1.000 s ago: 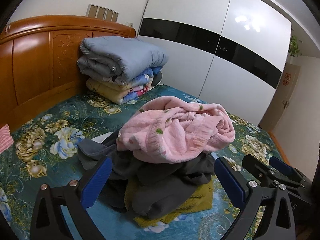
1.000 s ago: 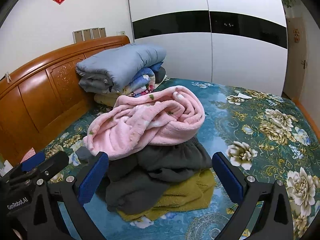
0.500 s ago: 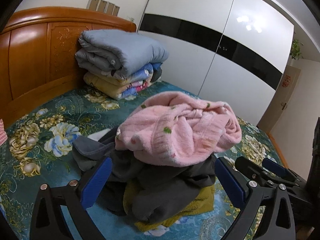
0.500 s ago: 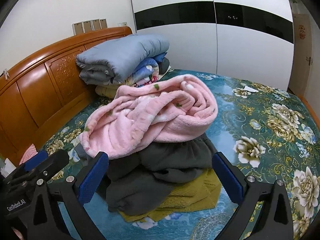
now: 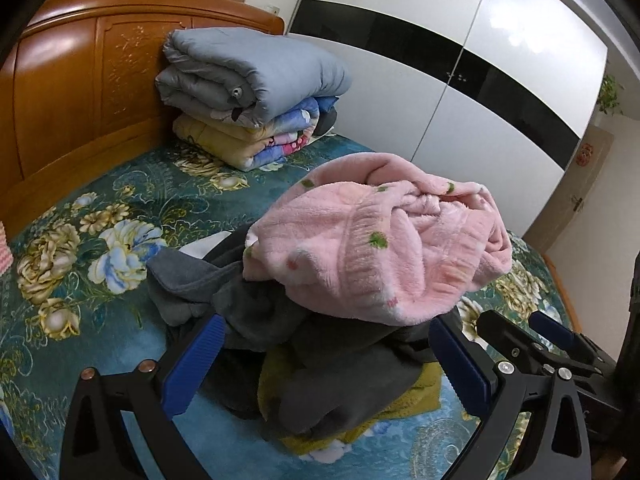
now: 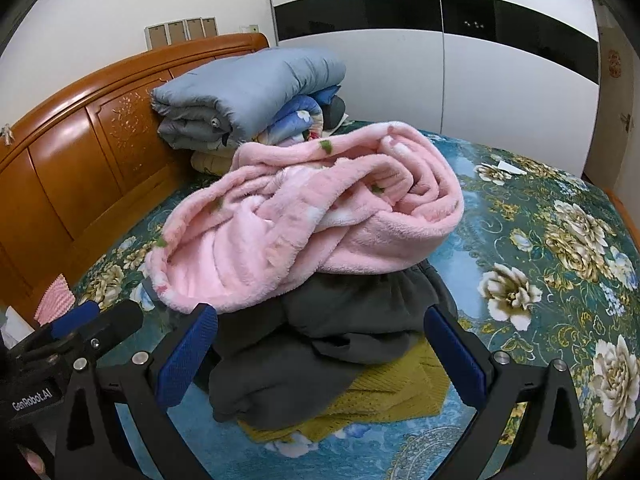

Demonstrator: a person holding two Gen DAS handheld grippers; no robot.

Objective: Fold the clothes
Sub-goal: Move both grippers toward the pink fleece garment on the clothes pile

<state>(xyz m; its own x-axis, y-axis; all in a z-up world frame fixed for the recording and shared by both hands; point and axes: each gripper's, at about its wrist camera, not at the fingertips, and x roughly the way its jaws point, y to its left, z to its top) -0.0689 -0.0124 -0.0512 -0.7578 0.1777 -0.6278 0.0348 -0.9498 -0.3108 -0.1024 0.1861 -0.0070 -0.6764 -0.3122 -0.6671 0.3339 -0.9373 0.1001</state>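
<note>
Between the spread jaws of the left gripper point(image 5: 326, 356) sits a heap of unfolded clothes on the bed point(image 5: 100, 208) — a pink fleece garment point(image 5: 380, 240) on top, a dark grey garment point(image 5: 320, 368) under it, and a mustard-yellow knit point(image 5: 408, 400) at the bottom. The right gripper point(image 6: 320, 354) frames the same heap from the other side; its jaws are also released, holding nothing, and the pile lies just ahead of both pairs of fingertips, near but not touching.

The step in hand looks like picking the first piece off the pile, and the pink fleece is the natural choice since nothing rests on it. It is bunched and rolled in on itself, so its outline is hard to read; the ribbed band point(image 5: 356, 240) facing the left jaws is the clearest edge to aim for. Each pair of jaws should close on a single layer of that edge, well apart from the other — grabbing a thick fold would probably drag the grey garment along. Lifting up and away toward the open floral bedspread beyond the right jaws would give room to spread it flat. A folded grey quilt point(image 6: 248, 92) stacked on other bedding stands far ahead by the wooden headboard point(image 6: 80, 140), clear of the work.
</note>
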